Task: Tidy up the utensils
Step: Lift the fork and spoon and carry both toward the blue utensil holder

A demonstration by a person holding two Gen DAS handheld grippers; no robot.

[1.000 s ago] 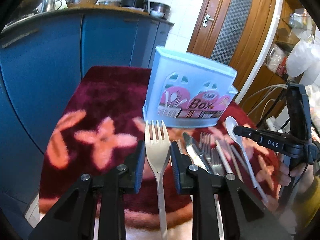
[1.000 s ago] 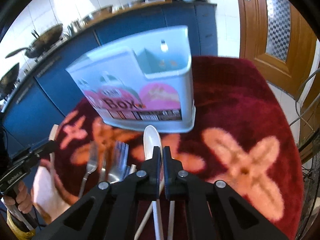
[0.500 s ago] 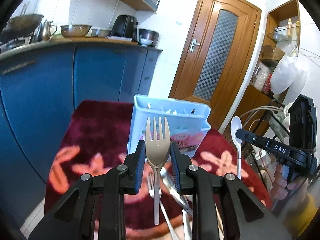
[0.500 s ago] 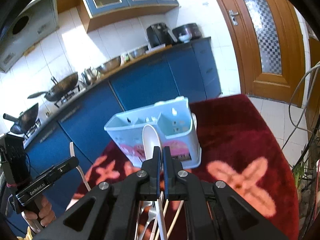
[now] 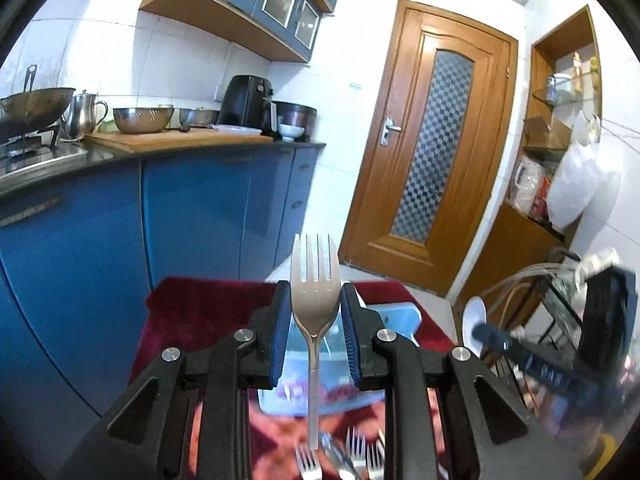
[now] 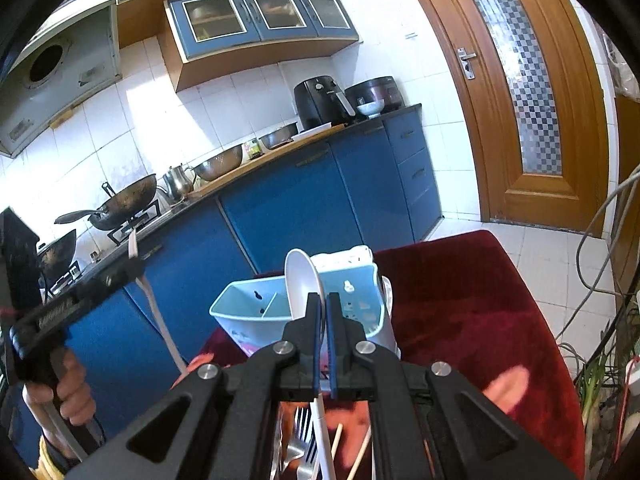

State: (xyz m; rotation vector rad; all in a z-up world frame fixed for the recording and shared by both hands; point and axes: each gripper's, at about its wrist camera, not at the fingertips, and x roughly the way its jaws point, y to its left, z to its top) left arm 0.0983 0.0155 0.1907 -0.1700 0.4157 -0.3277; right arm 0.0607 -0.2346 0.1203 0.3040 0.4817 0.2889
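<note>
My left gripper (image 5: 315,328) is shut on a steel fork (image 5: 315,292), tines up, held high above the table. The light blue utensil box (image 5: 396,316) sits below and behind it on the red cloth. My right gripper (image 6: 323,312) is shut on a white spoon (image 6: 302,288), bowl up, raised just in front of the open box (image 6: 256,308), whose divided compartments show. The right gripper and its spoon (image 5: 474,326) appear at the right of the left wrist view. The left gripper with the fork (image 6: 134,248) appears at the left of the right wrist view.
Several forks (image 5: 360,456) and other utensils lie on the red flowered cloth (image 6: 460,300) in front of the box; chopsticks (image 6: 360,452) lie beside them. Blue kitchen cabinets (image 5: 192,216) stand behind the table, a wooden door (image 5: 436,148) to the right.
Both grippers have risen from the table with the fork and the spoon in them and tilted upward. The box now sits lower in both views.
</note>
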